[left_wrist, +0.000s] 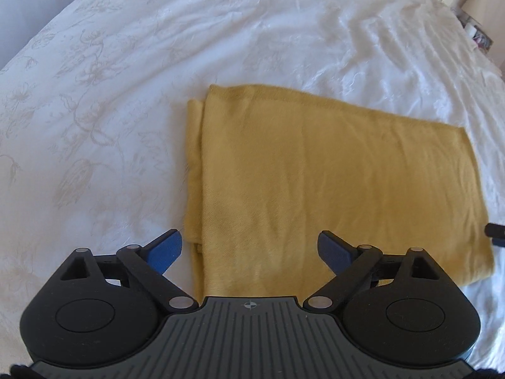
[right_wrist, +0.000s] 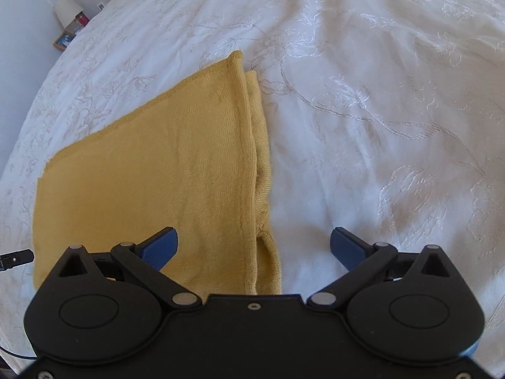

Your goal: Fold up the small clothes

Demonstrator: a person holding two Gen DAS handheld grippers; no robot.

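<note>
A mustard-yellow knit garment [left_wrist: 331, 173] lies folded flat on a white embroidered bedspread [left_wrist: 94, 110]. My left gripper [left_wrist: 249, 248] hovers over the garment's near left corner, open, with nothing between its blue pads [left_wrist: 167, 251]. The same garment [right_wrist: 151, 170] fills the left half of the right wrist view, its layered folded edge running down the middle. Over that near right edge my right gripper [right_wrist: 254, 246] stands open and holds nothing. A tip of the other gripper shows at the frame edge in each view.
The bedspread [right_wrist: 378, 110] spreads wide around the garment, wrinkled at the far side. A bedside stand with a white lamp and small items [right_wrist: 71, 22] sits beyond the bed's far left edge. More clutter [left_wrist: 476, 31] lies past the bed's right edge.
</note>
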